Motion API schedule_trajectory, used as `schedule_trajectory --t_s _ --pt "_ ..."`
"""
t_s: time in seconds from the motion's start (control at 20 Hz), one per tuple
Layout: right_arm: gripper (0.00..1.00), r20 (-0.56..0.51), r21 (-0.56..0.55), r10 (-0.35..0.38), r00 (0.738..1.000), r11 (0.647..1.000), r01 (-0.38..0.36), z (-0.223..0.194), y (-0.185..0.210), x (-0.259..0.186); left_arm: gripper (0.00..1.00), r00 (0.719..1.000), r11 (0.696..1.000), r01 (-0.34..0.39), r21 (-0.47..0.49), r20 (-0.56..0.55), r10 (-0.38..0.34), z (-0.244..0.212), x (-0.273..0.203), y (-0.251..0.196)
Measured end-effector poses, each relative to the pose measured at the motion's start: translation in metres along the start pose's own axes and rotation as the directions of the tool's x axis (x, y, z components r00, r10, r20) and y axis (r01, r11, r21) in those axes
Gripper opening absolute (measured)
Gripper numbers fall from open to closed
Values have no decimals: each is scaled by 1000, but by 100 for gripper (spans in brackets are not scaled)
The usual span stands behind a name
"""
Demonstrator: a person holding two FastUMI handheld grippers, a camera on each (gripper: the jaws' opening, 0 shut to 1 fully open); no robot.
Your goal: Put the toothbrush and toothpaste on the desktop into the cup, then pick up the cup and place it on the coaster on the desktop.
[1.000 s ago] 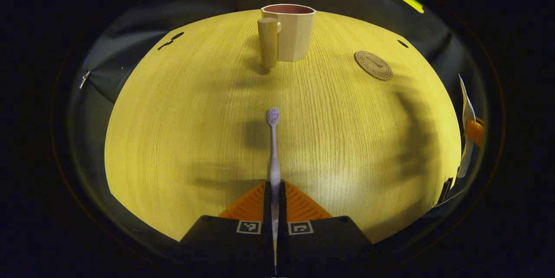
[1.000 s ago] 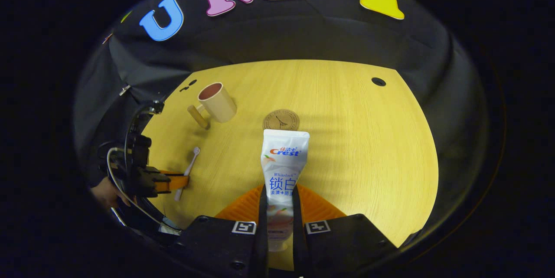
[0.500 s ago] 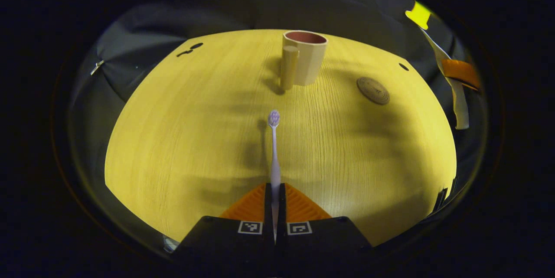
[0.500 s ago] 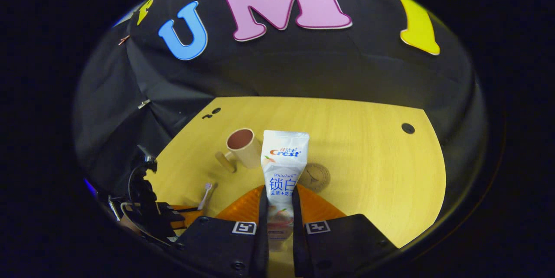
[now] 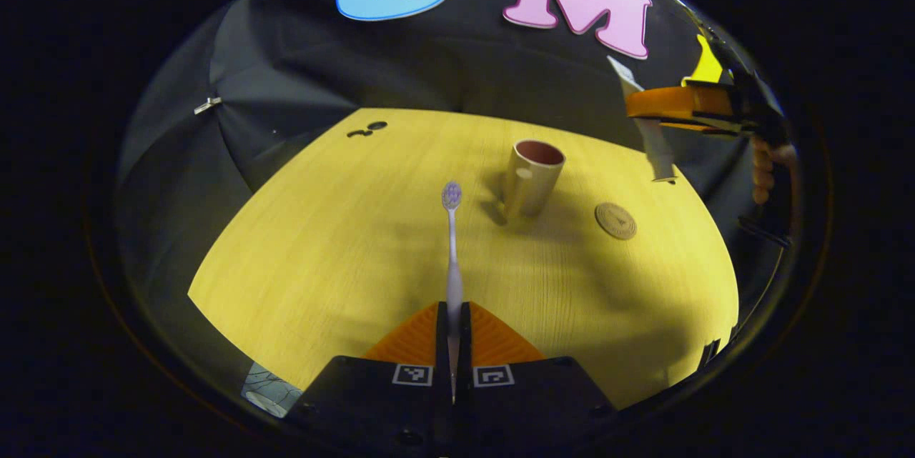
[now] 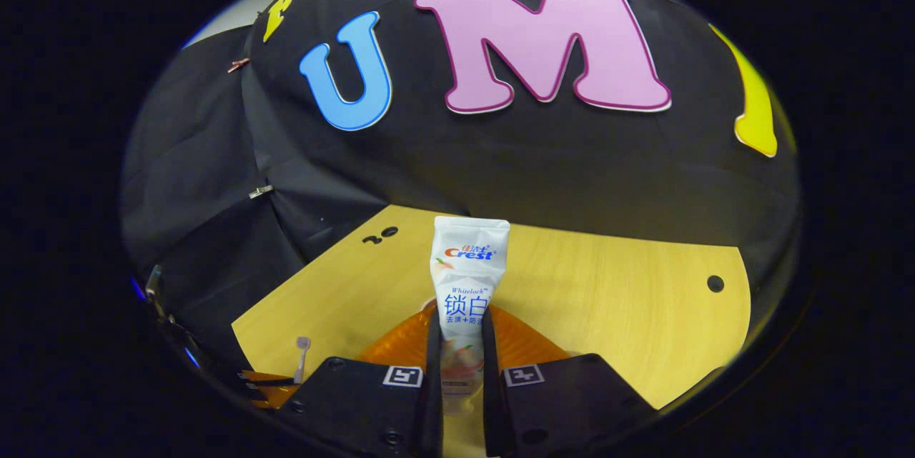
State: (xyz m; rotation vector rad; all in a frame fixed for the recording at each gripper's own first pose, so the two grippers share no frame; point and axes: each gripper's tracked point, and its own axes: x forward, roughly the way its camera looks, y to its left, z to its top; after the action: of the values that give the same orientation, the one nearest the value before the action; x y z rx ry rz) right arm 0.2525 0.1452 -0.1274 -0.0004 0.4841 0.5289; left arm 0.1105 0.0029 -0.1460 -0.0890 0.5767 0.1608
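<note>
While both items are lifted clear of the desktop (image 5: pixel 322 265), the insertion step is in hand. Left gripper (image 5: pixel 452 333) is clamped on the toothbrush (image 5: pixel 452 244) handle, bristle head pointing to 12 o'clock. Right gripper (image 6: pixel 457 358) is clamped on the toothpaste tube (image 6: pixel 468 272), crimped end up. Farther off in the left gripper view: empty cup (image 5: pixel 532 176) at 1 o'clock, coaster (image 5: pixel 615 220) at 2 o'clock, apart from it. Next, judged: carry either item over the cup mouth, tip it downward, release.
</note>
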Motion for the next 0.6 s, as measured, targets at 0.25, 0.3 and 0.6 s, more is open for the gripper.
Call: schedule_trajectory --t_s 0.25,0.3,0.6 --pt "25 66 -29 32 997 999 -30 21 20 52 6 993 997 -44 -60 109 51 32 -29 24" --pt "26 81 -40 35 996 999 -31 24 22 61 6 990 996 -54 -67 124 62 38 -33 29" --pt "26 129 -82 56 990 996 -45 19 28 110 6 980 991 -93 -99 168 108 57 -32 39"
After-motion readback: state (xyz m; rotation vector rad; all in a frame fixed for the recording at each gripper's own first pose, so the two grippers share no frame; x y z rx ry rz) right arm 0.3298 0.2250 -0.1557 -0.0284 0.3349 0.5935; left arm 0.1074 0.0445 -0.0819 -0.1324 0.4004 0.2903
